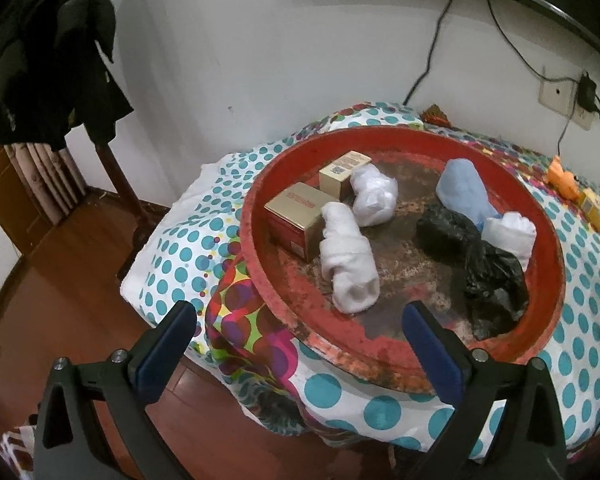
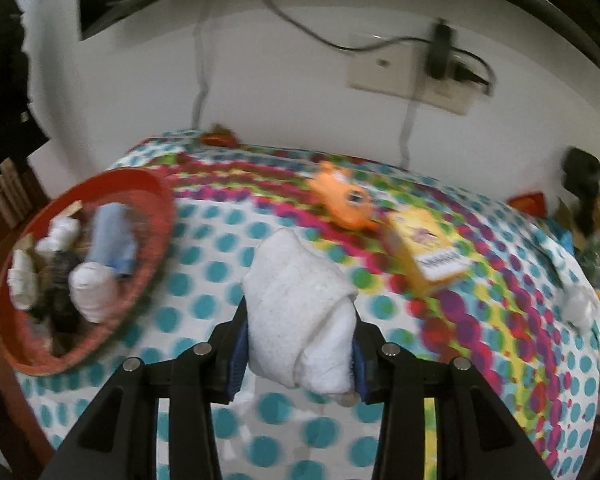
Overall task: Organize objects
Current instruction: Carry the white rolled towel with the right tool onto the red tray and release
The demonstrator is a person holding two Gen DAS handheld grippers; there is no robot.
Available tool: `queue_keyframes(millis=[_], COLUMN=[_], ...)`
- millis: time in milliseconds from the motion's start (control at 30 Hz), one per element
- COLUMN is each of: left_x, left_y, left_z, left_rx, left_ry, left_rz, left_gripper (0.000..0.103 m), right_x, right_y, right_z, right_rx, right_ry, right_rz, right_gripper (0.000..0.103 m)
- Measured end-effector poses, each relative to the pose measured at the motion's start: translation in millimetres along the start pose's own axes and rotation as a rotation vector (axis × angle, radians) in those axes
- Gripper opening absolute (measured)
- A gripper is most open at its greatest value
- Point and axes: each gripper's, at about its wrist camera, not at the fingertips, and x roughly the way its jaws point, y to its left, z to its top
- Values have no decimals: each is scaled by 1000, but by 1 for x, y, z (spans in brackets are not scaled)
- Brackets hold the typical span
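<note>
Between the blue pads of my right gripper point(image 2: 298, 356) sits a rolled white towel point(image 2: 300, 304), clenched at its near end; the roll is lifted above the dotted bedcover point(image 2: 228, 412), and its long axis runs away from me, from the pads toward 12 o'clock, leaning a little to 11. The near end, at 6 o'clock, is a thick fold; the far end is rounded and free. The coming move turns on one relation: the red tray point(image 2: 156, 200), where I judge this towel must go, lies at about 9 to 10 o'clock from the right gripper, well apart, so I must carry the roll to the left and turn it to fit among the others. My left gripper point(image 1: 296, 328) is nearer to the tray: it hangs just over the near rim point(image 1: 340, 344), released, wide open, with nothing between its jaws. In front of it, at 12 o'clock, lies a white roll point(image 1: 348, 256) with its long axis from 6 to 11 o'clock. Beyond it are two gold boxes point(image 1: 300, 208), a second white roll point(image 1: 372, 196), a black bag point(image 1: 484, 264) at 2 o'clock, and a blue roll point(image 1: 464, 188). Farther on the bedcover, past my held towel, are an orange toy point(image 2: 344, 200) and a yellow box point(image 2: 428, 252) at 1 o'clock.
</note>
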Motion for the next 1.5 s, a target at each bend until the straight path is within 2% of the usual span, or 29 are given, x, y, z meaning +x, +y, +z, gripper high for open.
queue_keyframes(millis=[333,600,867,1233,1500], left_x=[1,6,10,15,17], left_y=[22,32,38,38,38], left_z=[3,3,2,2,1], left_rx=[-77,-110,-127,-135,-136], left_ry=[-12,0,20,39,46], left_rz=[-2,27,29,8,-4], left_gripper=[103,103,103,103,103], right_x=[-1,10,30,64,54], right_y=[85,152,208,220,218], right_z=[18,28,34,36,34], right_rx=[-103,-173,-225,-228,-224], right_ry=[-3,13,33,88,37], right_rz=[125,232,290,286,272], right_gripper=[42,42,42,45,60])
